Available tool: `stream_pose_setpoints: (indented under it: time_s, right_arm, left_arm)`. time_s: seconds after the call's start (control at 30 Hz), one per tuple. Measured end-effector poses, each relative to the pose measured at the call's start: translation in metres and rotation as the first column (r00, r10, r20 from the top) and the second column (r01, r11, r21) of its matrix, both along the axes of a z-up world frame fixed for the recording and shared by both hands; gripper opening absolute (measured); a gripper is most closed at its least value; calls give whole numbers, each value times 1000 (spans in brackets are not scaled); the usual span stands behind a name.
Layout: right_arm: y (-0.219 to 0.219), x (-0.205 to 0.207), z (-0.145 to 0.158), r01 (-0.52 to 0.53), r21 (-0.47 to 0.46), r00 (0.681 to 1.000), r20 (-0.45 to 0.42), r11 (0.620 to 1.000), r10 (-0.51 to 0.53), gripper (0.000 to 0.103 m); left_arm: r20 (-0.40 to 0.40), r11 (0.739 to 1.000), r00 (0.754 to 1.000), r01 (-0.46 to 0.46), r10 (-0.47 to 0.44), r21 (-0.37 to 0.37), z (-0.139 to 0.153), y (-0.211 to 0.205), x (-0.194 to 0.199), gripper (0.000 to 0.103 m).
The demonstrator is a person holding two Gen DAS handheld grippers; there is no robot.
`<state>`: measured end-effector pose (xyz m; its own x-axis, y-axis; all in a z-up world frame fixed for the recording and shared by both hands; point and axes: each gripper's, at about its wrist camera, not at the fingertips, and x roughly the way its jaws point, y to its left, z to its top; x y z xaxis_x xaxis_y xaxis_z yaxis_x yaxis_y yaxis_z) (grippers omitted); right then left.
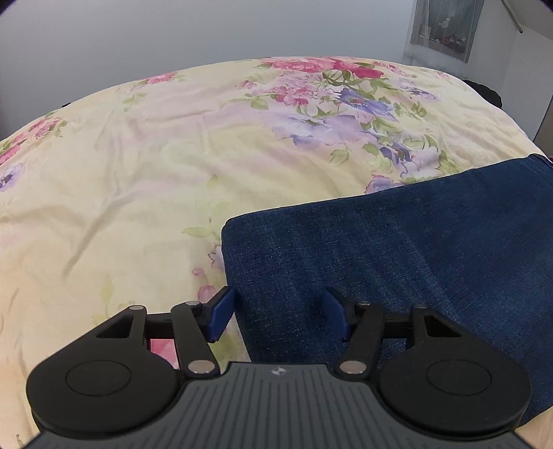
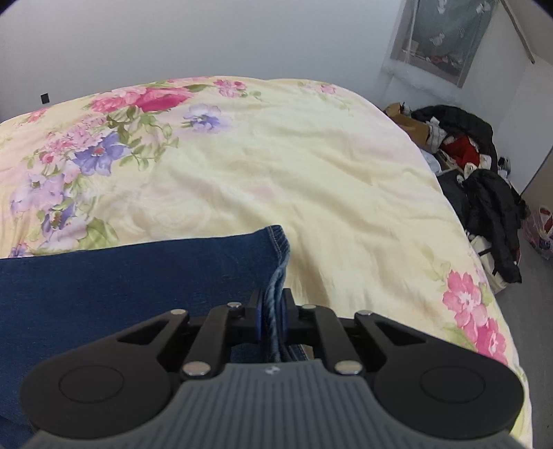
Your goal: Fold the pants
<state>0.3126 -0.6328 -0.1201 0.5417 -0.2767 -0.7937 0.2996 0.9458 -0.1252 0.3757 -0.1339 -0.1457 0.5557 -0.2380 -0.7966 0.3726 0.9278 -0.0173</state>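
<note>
Dark blue denim pants point(image 1: 397, 248) lie folded flat on a yellow floral bedspread point(image 1: 138, 179). My left gripper point(image 1: 278, 311) is open, its blue fingers point(image 1: 221, 311) straddling the left folded edge of the pants, one finger over the bedspread and one over the denim. In the right wrist view the pants point(image 2: 121, 286) spread to the left. My right gripper point(image 2: 271, 311) is shut on the bunched hem edge of the pants point(image 2: 276, 290) at their right end.
The bedspread point(image 2: 311, 172) covers a wide bed with a grey wall behind. A pile of dark jackets, bags and clothes point(image 2: 477, 172) lies on the floor to the bed's right. A curtained window point(image 1: 446, 27) is at the far right.
</note>
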Motion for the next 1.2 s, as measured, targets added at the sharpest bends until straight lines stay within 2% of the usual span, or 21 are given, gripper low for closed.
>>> stream_pose_setpoints:
  time_s: [0.07,0.2,0.27,0.3,0.37,0.43,0.5,0.6,0.7,0.73,0.77,0.8,0.83,0.87,0.93,1.0,1.07,1.13,1.2]
  right_arm:
    - [-11,-5,1,29,6,999,14,1000,-29,12]
    - [-25,-29,17,79,126,995,56,989,-87,24]
    - [-29,-48,22,98,199,991,73,975,-115,44]
    - [-31,-58,23,114,244,988,78,963,-136,47]
    - [-37,-79,20,166,339,977,73,926,-202,47]
    - [-44,-101,9,228,471,958,46,852,-283,46]
    - [-46,-117,-4,271,555,940,22,786,-339,40]
    - [-48,-127,-23,292,619,925,12,729,-381,39]
    - [-56,-127,-39,325,669,888,27,669,-458,39]
    - [-59,-126,-43,343,681,874,21,647,-485,35]
    - [-61,-125,-45,353,690,864,19,632,-504,27]
    - [-62,-123,-45,356,690,861,20,630,-508,23]
    - [-60,-121,-42,354,677,864,26,645,-502,14]
    - [-56,-118,-34,343,656,873,41,673,-485,12]
    - [-45,-107,-6,280,579,903,112,766,-415,11]
    - [-29,-101,30,145,518,922,239,843,-306,10]
    - [-8,-95,57,80,383,934,293,920,-203,9]
    - [-3,-91,54,91,284,946,274,954,-172,8]
    - [-13,-86,22,168,261,962,168,951,-216,8]
  left_arm:
    - [-7,1000,1000,-6,6,-5,-1,0,2,69]
    - [-5,1000,1000,-18,18,-14,2,2,1,69]
    - [0,1000,1000,-23,23,-12,3,3,-1,69]
    - [1,1000,1000,-29,29,-10,4,4,-1,69]
    - [-7,999,999,-38,38,-16,3,7,-3,69]
    - [-17,998,999,-50,49,-26,3,10,-4,69]
    - [-24,998,998,-59,58,-31,3,11,-5,69]
    - [-26,998,998,-60,59,-12,3,8,-5,69]
    - [-38,997,997,-71,71,-4,2,7,-4,69]
    - [-43,997,996,-78,77,-7,2,7,-3,69]
    - [-49,996,995,-84,84,-12,2,8,-3,69]
    - [-51,996,995,-90,89,-13,2,8,-3,69]
    - [-50,995,994,-97,96,-13,2,9,-3,69]
    - [-44,995,994,-99,98,-11,3,9,-3,69]
    - [-28,995,995,-98,98,1,3,8,-2,69]
    - [-33,995,994,-104,104,2,0,7,-1,69]
    - [-34,993,993,-115,115,-4,-2,6,-2,69]
    - [-32,992,991,-127,126,-18,-3,7,-3,69]
    - [-36,991,991,-132,131,-34,-4,7,-4,69]
